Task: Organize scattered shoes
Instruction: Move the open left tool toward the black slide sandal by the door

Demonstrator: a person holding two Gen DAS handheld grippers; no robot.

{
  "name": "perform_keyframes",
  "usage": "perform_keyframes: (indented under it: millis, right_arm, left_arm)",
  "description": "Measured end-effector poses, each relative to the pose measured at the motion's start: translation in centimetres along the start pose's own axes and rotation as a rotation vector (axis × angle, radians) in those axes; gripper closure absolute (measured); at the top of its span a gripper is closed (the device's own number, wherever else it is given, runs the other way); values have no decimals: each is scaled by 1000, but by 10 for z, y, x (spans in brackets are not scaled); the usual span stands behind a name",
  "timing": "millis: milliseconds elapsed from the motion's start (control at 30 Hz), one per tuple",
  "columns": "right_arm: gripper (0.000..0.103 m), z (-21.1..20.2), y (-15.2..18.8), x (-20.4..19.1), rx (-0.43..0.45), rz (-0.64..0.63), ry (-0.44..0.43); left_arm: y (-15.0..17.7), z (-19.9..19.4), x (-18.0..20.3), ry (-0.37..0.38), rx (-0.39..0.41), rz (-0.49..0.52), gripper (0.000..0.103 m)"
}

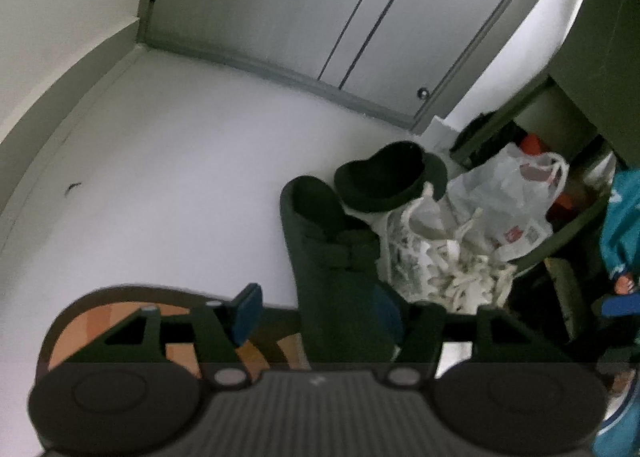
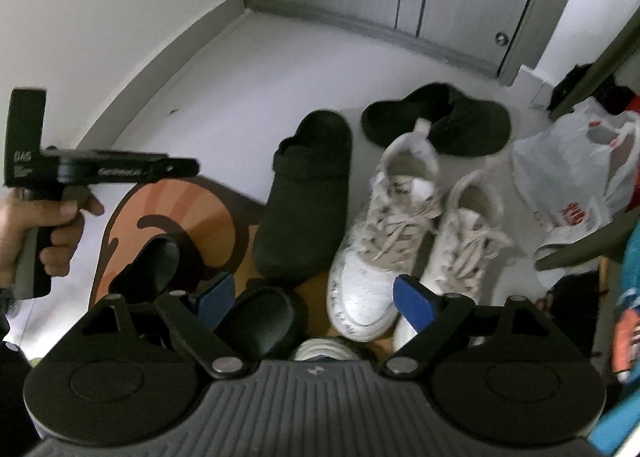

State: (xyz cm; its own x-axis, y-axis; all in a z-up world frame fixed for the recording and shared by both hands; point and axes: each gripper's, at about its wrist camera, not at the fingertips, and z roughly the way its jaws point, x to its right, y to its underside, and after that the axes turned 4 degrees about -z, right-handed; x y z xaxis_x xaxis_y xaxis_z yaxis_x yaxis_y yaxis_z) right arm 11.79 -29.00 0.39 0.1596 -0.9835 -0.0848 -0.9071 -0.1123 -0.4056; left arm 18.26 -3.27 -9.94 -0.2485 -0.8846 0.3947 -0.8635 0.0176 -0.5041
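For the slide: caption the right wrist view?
Open right gripper above white sneakers and dark clogs.

Each gripper has a dark grey ribbed body, with two round black discs at its sides and silver screws at the pivots of the black, triangular linkage arms. The right gripper (image 2: 314, 295) carries fingers with blue pads (image 2: 412, 303), and the left gripper (image 1: 320, 311) has the same blue pad on its finger (image 1: 248, 311). Seen from the side in the right wrist view, the left gripper is a black tool with white lettering and a pistol-type handle, around which a bare hand (image 2: 36, 225) is wrapped.
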Motion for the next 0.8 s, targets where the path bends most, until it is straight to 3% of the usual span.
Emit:
perform_keyframes:
  millis: [167,267,367,400,600,800]
  right_arm:
    - [13,-18,-17,17,64,-18,-25]
    - [13,-17,-27,29,80,-17,-39]
    - [13,-17,-42,46,79,-54,-57]
    - [13,-17,-48,53,79,-77,-67]
    - [13,-2,-87,91,54,-115,-85]
    - [13,18,-118,118,35,-135,-104]
  left_arm:
    - [2,7,6,-41,7,26,35]
    - [-1,12,4,-53,34,-14,34]
    - [-3,14,0,-69,66,-71,22]
    - [-4,17,-2,-79,73,-89,21]
    - [-19,38,-14,-151,-6,-150,22]
    - [-56,32,-10,-191,-13,-224,22]
